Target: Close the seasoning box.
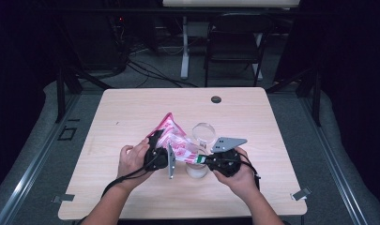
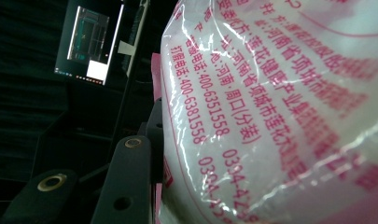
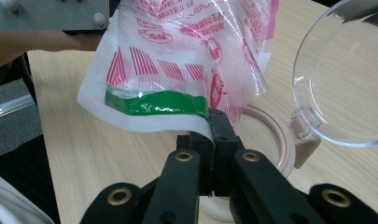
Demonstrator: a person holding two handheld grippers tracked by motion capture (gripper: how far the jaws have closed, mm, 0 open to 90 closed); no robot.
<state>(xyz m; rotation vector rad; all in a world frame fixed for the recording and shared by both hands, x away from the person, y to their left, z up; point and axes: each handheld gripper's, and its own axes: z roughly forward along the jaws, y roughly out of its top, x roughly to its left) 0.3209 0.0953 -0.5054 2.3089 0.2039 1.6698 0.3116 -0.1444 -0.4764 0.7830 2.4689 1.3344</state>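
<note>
Both hand-held grippers grip the bag (image 1: 174, 140): left (image 1: 160, 151) around its body, right (image 3: 213, 122) pinching its corner above the open jar (image 3: 270, 140); pouring looks unstarted.

Being cut off at the top, right and bottom edges of the left gripper view: bag (image 2: 280, 112). Hiding part of the jar (image 3: 270, 135) rim in the right gripper view. Running off the right edge there: clear lid (image 3: 345, 79). Staying too small to read from above: bag print.
</note>
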